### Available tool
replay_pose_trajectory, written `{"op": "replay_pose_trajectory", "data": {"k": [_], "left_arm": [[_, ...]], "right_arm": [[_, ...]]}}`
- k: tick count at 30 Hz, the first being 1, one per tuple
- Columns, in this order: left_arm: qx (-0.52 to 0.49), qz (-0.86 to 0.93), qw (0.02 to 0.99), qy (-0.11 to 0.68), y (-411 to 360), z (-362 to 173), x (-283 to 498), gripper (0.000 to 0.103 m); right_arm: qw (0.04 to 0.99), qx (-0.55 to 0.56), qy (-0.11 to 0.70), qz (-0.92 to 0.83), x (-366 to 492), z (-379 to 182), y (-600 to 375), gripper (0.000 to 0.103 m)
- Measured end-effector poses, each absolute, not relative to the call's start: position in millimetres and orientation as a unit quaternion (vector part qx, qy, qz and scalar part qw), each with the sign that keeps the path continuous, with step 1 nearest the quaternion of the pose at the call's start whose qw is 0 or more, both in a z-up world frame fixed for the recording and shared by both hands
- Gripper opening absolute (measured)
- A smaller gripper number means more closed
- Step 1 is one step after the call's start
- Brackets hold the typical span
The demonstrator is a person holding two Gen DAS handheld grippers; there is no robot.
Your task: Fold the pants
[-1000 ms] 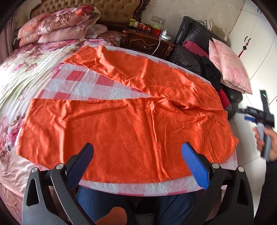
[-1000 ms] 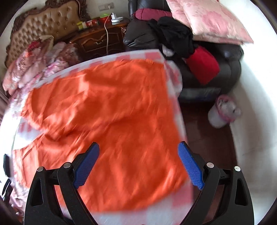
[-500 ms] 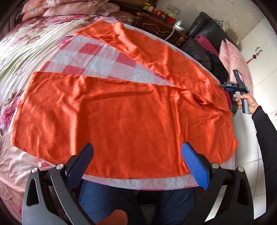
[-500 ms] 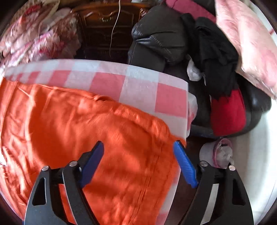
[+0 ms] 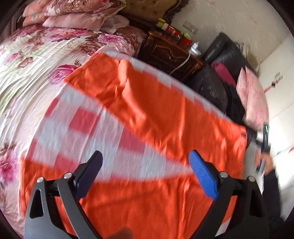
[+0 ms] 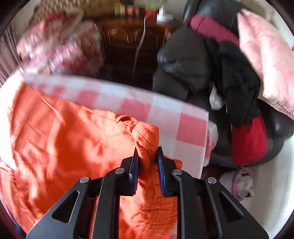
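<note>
Orange pants [image 5: 156,117] lie spread on a pink-and-white checked cloth [image 5: 88,119], legs splayed in a V toward the left. My left gripper [image 5: 145,163] is open and empty, hovering over the gap between the legs. My right gripper [image 6: 148,156] is shut on a bunched corner of the pants [image 6: 145,139] at the waist, near the cloth's far right corner [image 6: 191,128]. The right gripper also shows in the left wrist view [image 5: 263,139] at the pants' right edge.
A floral bed [image 5: 27,60] with stacked pillows [image 5: 77,11] lies left. A dark wooden nightstand [image 5: 169,49] stands behind. A black leather chair [image 6: 183,60] with dark clothes and a pink cushion [image 6: 266,60] stands right of the cloth.
My right gripper has closed on the waist corner of the pants, having been open above it. My left gripper has moved forward from the near leg to over the gap between the legs.
</note>
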State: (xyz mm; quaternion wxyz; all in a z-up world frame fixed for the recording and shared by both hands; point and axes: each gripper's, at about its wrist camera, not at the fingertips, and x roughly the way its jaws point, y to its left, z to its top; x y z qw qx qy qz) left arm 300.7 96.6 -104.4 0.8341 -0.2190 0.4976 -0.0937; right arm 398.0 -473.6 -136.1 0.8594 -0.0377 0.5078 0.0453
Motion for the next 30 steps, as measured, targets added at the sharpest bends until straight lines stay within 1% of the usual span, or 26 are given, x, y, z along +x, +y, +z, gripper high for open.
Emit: {"op": "replay_pose_trajectory", "data": {"k": [2, 3, 4, 6, 9, 10, 13, 16, 21, 22, 24, 25, 26, 27, 30], "left_arm": [[-0.263, -0.088, 0.822, 0.498, 111, -106, 344, 0.089], [-0.279, -0.082, 0.816, 0.499, 117, -108, 361, 0.084], [-0.296, -0.069, 0.81, 0.501, 126, -111, 386, 0.082], [-0.304, -0.048, 0.806, 0.506, 136, -118, 427, 0.079], [-0.334, -0.033, 0.782, 0.525, 153, -141, 482, 0.075], [-0.36, -0.028, 0.764, 0.535, 158, -153, 502, 0.07], [-0.383, -0.016, 0.741, 0.551, 161, -174, 529, 0.069], [-0.385, -0.015, 0.724, 0.571, 154, -188, 549, 0.069], [-0.381, 0.01, 0.714, 0.587, 151, -195, 555, 0.069], [-0.374, 0.014, 0.708, 0.598, 150, -199, 556, 0.063], [-0.362, 0.015, 0.709, 0.605, 147, -200, 558, 0.062], [-0.365, 0.011, 0.707, 0.605, 146, -200, 559, 0.059], [-0.377, -0.003, 0.702, 0.604, 145, -201, 560, 0.055], [-0.38, -0.01, 0.7, 0.605, 144, -202, 562, 0.047], [-0.37, -0.016, 0.701, 0.61, 137, -207, 565, 0.036]], "right_arm": [[0.88, -0.026, 0.468, 0.073, 371, -112, -465, 0.019], [0.889, -0.023, 0.448, 0.094, 353, -98, -458, 0.019], [0.895, -0.022, 0.431, 0.112, 335, -87, -450, 0.019], [0.902, -0.023, 0.408, 0.138, 306, -71, -438, 0.019], [0.907, -0.027, 0.374, 0.192, 255, -54, -419, 0.019], [0.907, -0.03, 0.367, 0.204, 242, -50, -413, 0.019], [0.903, -0.051, 0.351, 0.241, 198, -44, -391, 0.019], [0.899, -0.057, 0.345, 0.263, 172, -37, -381, 0.019], [0.896, -0.053, 0.341, 0.278, 146, -32, -379, 0.019], [0.896, -0.05, 0.341, 0.28, 141, -32, -379, 0.019], [0.896, -0.041, 0.341, 0.283, 138, -30, -382, 0.019], [0.896, -0.039, 0.34, 0.284, 137, -29, -383, 0.019], [0.896, -0.037, 0.339, 0.284, 135, -27, -383, 0.019], [0.896, -0.035, 0.338, 0.285, 133, -24, -383, 0.019], [0.897, -0.032, 0.336, 0.284, 132, -20, -385, 0.019]]}}
